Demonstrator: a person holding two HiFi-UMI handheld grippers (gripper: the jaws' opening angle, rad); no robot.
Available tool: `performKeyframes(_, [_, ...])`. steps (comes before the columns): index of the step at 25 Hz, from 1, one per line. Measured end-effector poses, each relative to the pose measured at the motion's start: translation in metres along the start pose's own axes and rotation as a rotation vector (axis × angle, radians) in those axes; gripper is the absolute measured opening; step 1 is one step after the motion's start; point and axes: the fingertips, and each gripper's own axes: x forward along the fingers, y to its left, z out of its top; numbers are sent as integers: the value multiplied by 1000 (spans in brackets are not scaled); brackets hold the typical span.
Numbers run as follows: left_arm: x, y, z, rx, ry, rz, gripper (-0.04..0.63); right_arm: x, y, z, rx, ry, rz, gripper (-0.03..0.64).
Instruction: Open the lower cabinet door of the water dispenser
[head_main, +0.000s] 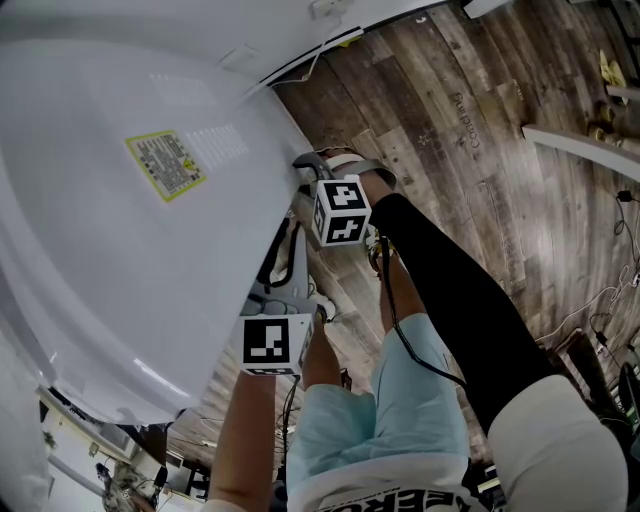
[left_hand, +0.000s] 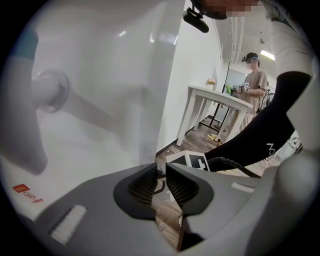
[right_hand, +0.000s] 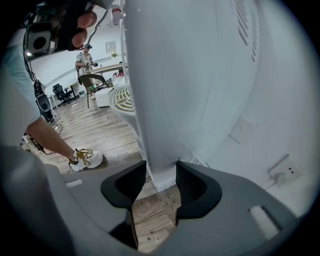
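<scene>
- Right tongs (right_hand: 162, 184): clamped on the bottom edge of the white door (right_hand: 162, 150). The panel fills the gap and, as far as I can see, meets both pads.
- Left tongs (left_hand: 160, 186): pads drawn almost together with only a slit between them and nothing in it. Through the slit I see the floor (left_hand: 167, 217) and the other unit's marker cube (left_hand: 197, 161).
- Governing relation: the door lies straight ahead of the right tongs, between the pads, with its long axis upright and rising from the gripped corner. The right hand is the one on it. In the head view the left unit hangs just beside it, nearer me, and touches nothing I can make out. I judge the swing must come from the right, pulling out and away from the body.
- Door: plain white, smooth and slightly glossy, thin at the gripped edge, with no handle showing. I cannot tell whether it is ajar.
- Dispenser (head_main: 120, 200): white rounded top with a yellow label (head_main: 165, 165). A round drip grille (right_hand: 122, 100) sits beyond the door, to its left.
- Wall socket (right_hand: 285, 172): far right, well apart from the door.
</scene>
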Motion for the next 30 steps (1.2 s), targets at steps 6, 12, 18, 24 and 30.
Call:
performKeyframes(6, [-3, 3, -2, 21, -17, 16, 75, -2, 1, 1, 7, 1, -1, 170])
performKeyframes(12, [-3, 0, -1, 8, -1, 16, 75, -4, 2, 1, 23, -3, -4, 170])
performKeyframes(18, [-4, 3, -2, 25, -2, 28, 75, -4, 2, 1, 37, -15, -15, 170])
performKeyframes(24, [-4, 2, -4, 20, -6, 30, 75, -6, 23, -8, 19, -9, 39, 170])
performKeyframes(30, [-3, -1, -9, 21, -4, 27, 75, -6, 30, -13, 54, -13, 24, 172])
